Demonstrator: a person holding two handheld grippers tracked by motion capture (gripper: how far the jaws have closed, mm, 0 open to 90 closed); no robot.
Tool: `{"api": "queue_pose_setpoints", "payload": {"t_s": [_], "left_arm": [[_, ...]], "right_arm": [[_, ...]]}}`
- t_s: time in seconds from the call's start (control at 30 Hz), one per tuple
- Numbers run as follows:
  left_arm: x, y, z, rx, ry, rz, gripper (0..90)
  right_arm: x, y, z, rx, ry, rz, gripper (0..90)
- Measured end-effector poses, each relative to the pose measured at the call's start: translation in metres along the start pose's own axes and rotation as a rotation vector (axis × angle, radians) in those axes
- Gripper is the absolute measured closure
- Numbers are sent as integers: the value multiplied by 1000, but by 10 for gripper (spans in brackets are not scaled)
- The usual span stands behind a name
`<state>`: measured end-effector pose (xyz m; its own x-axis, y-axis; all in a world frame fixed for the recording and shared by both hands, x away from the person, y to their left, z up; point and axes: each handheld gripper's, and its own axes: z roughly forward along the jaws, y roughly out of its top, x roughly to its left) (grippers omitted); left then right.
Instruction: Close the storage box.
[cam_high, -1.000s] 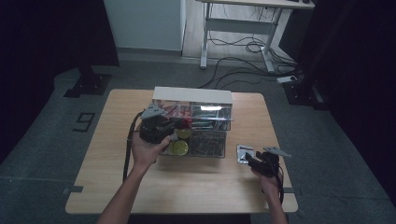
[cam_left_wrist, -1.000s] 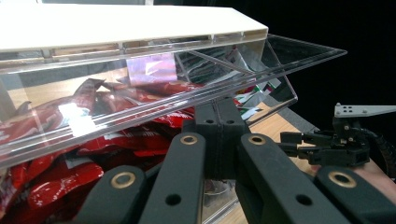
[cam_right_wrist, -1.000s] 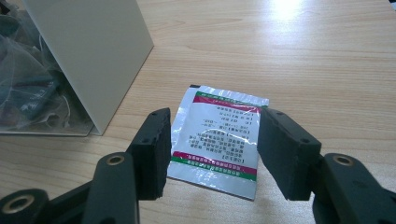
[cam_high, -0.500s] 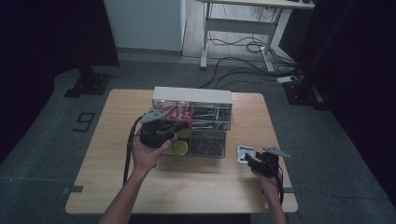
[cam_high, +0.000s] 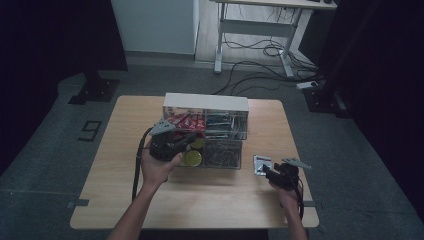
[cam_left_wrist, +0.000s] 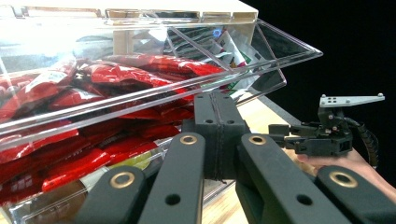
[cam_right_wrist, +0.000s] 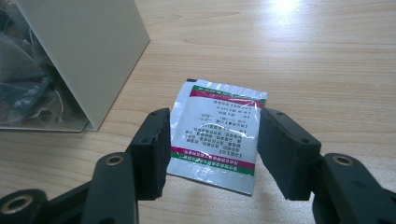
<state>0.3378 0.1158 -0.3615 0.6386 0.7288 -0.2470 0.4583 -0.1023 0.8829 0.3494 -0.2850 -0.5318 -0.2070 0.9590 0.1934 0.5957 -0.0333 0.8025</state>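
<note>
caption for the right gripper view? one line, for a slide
Right gripper with open jaws either side of a silver sachet lying flat on the wooden table, beside the drawer unit.

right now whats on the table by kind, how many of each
Clear drawer organizer: 1
Tilt-out drawers: 4
Loose silver sachet: 1
Handheld grippers: 2, left gripper, right gripper
Total: 8

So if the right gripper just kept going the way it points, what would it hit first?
Most likely the silver sachet lying flat on the table: it sits straight ahead between the open jaws of the right gripper. Whether the pads clear it or already touch cannot be told.
</note>
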Motion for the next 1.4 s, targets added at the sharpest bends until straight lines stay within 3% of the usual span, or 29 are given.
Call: {"api": "queue_pose_setpoints", "payload": {"t_s": [0.27,0.43,0.8,1.13,1.4], "left_arm": [[1,-9,-8,-18,-12,-9,872],[4,-15,-10,-26,-25,18,782],[14,-39,-22,-36,-7,46,623],[24,-72,-36,-19,65,86,495],[43,-104,-36,30,118,59,452]], "right_arm": [[0,-1,-1,2,0,1,442],[0,-1,-1,-1,-2,0,439],[0,-2,-7,-18,11,-13,434],[4,-4,-12,-29,36,-31,427],[7,-7,-13,-23,49,-53,414]]}}
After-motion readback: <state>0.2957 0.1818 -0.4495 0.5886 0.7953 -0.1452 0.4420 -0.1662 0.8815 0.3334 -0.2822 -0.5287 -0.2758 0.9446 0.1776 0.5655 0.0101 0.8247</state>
